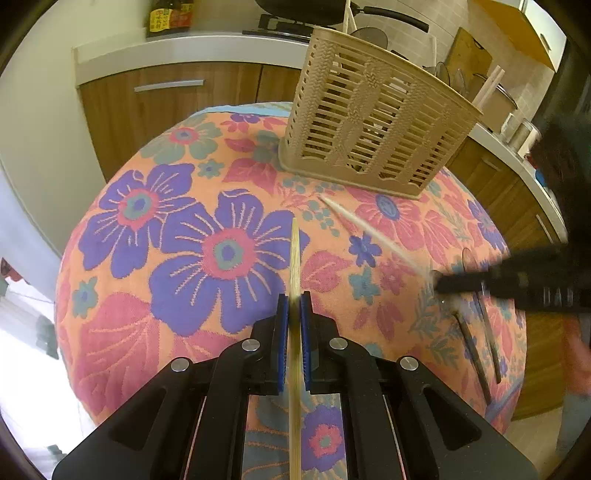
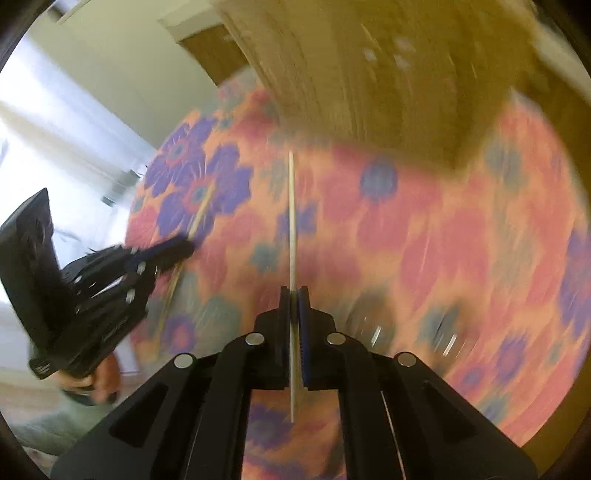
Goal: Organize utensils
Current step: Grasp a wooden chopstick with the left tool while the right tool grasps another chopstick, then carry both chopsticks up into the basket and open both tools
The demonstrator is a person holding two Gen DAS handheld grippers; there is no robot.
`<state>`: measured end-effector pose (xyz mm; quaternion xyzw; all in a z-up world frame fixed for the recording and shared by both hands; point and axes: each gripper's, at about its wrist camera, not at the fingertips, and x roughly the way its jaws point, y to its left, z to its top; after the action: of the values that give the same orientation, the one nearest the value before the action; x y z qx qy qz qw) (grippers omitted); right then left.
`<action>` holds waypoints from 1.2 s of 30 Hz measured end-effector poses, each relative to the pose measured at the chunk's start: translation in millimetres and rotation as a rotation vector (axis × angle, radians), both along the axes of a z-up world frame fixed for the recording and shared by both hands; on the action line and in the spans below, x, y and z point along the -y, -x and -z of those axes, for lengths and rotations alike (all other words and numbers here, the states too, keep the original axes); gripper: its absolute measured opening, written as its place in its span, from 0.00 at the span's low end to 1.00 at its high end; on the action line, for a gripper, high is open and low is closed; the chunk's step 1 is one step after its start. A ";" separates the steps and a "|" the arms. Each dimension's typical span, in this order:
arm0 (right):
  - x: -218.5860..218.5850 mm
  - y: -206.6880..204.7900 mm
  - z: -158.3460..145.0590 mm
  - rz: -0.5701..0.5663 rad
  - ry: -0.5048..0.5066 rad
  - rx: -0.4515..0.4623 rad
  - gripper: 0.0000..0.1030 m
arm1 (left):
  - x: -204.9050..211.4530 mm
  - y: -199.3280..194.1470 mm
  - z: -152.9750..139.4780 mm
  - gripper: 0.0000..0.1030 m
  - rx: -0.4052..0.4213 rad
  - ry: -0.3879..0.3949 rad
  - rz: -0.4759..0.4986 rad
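Note:
My left gripper (image 1: 294, 295) is shut on a bamboo chopstick (image 1: 294, 254) that points forward above the flowered cloth. My right gripper (image 2: 294, 291) is shut on a pale chopstick (image 2: 291, 206); in the left wrist view that gripper (image 1: 441, 282) comes in from the right with the pale chopstick (image 1: 362, 225) aimed at the foot of the beige slotted utensil basket (image 1: 373, 125). The basket stands at the far side of the table and holds several chopsticks (image 1: 489, 86). The left gripper (image 2: 184, 245) also shows at the left of the blurred right wrist view.
Two dark utensils (image 1: 480, 350) lie on the cloth at the right, near the table edge. The table (image 1: 155, 229) is round under a floral cloth. Wooden cabinets (image 1: 166, 99), a counter with a bottle (image 1: 170, 16) and a pan (image 1: 332, 7) stand behind.

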<state>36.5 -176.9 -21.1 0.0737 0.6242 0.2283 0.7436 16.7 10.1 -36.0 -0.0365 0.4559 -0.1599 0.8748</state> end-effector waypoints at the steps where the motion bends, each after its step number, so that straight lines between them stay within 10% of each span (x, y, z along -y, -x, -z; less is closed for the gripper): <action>1: 0.1 10.0 5.9 0.014 -0.001 -0.023 0.02 | -0.3 -0.4 0.0 0.04 0.000 0.003 -0.001; 15: -34.0 24.3 11.8 -0.034 0.112 0.071 0.20 | -3.3 2.4 -3.5 0.05 0.005 0.016 0.009; 23: -52.3 -1.4 21.1 -0.059 0.249 0.117 0.20 | -1.7 3.7 -8.1 0.05 0.030 0.015 0.021; 27: -73.2 -7.4 25.2 -0.106 0.291 0.168 0.04 | -5.2 3.4 -12.4 0.04 0.050 0.032 0.006; 36: -58.7 2.6 -43.5 -0.078 0.091 0.364 0.04 | -9.1 6.6 -84.2 0.04 0.252 0.157 0.049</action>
<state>34.0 -118.2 22.4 -0.0271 0.4913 0.2380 0.8374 10.2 19.2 48.3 -0.0731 0.3293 -0.2197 0.9154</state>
